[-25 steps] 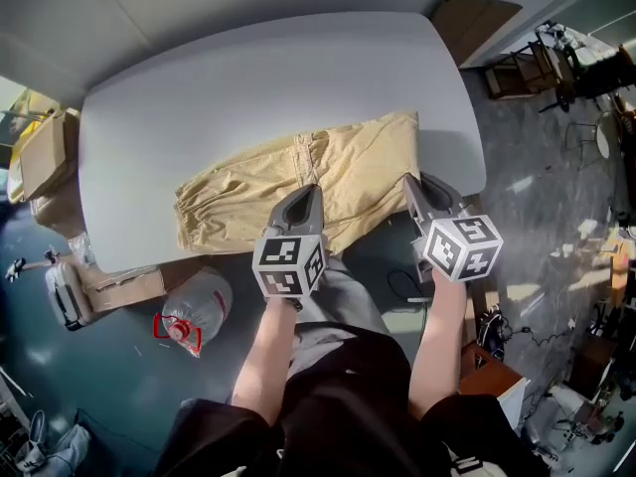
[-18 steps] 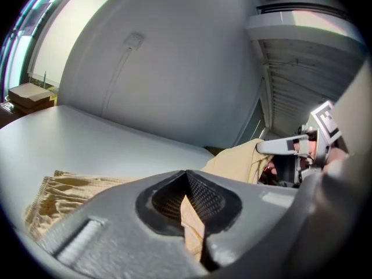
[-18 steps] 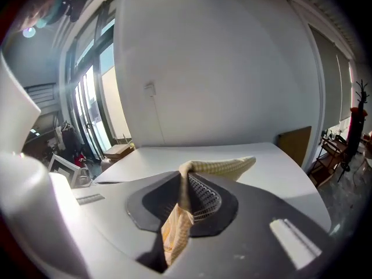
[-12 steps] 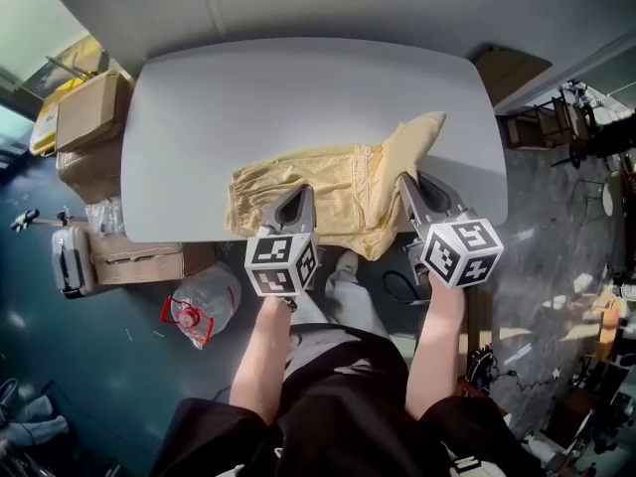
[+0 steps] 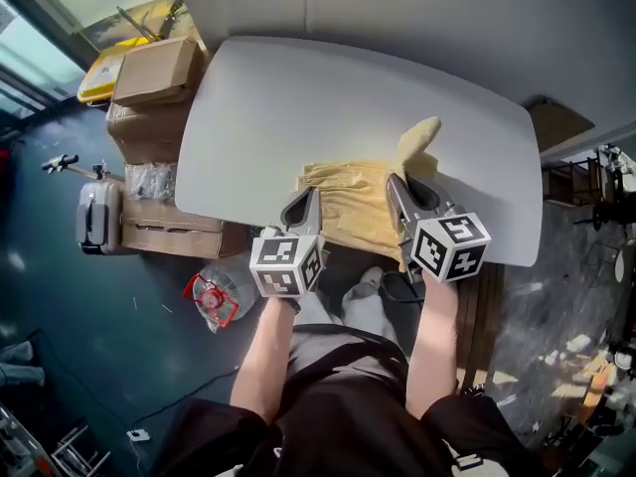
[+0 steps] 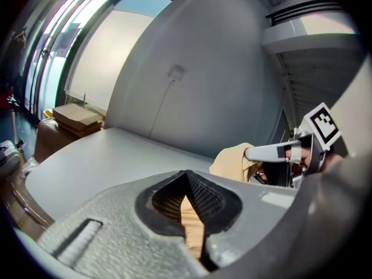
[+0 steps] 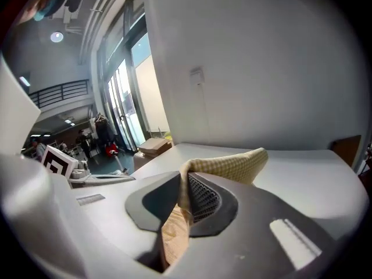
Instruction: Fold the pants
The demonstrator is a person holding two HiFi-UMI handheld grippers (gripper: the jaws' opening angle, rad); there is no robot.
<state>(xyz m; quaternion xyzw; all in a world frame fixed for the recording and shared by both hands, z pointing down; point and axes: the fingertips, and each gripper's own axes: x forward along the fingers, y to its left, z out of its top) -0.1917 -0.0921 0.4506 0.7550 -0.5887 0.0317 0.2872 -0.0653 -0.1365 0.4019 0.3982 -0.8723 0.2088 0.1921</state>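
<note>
no text, labels or numbers readable, only square black-and-white markers on the left gripper cube (image 5: 286,264), right gripper cube (image 5: 450,246)

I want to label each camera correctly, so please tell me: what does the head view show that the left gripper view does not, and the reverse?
Only the head view: the person's forearms, the plastic jug with a red handle on the floor, and the whole outline of the table.
Only the left gripper view: up close, the left tongs closed on the tan pants, and a small box on the wall.
Both: the pants, the table, the left tongs, the right tongs and the cardboard boxes.
</note>
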